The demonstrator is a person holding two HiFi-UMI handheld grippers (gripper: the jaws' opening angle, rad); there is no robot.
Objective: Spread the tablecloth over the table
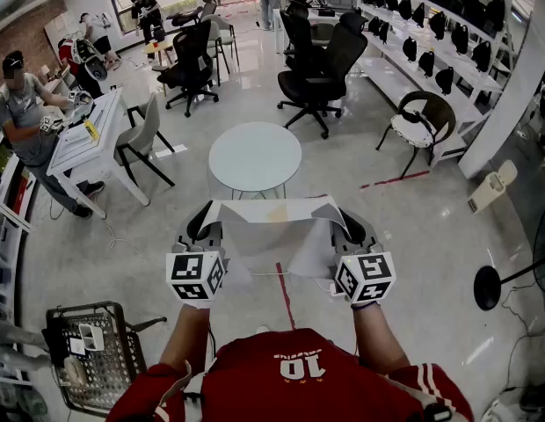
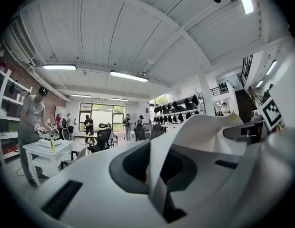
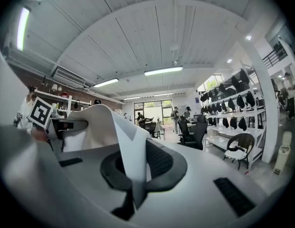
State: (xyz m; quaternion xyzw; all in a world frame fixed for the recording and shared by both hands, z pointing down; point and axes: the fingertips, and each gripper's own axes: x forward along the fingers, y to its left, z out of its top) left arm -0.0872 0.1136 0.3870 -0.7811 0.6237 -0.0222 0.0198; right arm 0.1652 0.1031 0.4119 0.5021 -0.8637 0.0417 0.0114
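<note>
White tablecloth hangs stretched in the air between my left gripper and right gripper, each clamped on an upper corner, just short of the bare round table, so I judge the spreading itself not yet begun.

Room: pale glossy floor with a red tape line, 6 o'clock. Black office chairs, 12 o'clock. White desk, 10 o'clock. White wall shelving, 1 o'clock. Wire cart, 8 o'clock. Brick wall, 10 o'clock. Ribbed white ceiling, strip lights; far windows.
</note>
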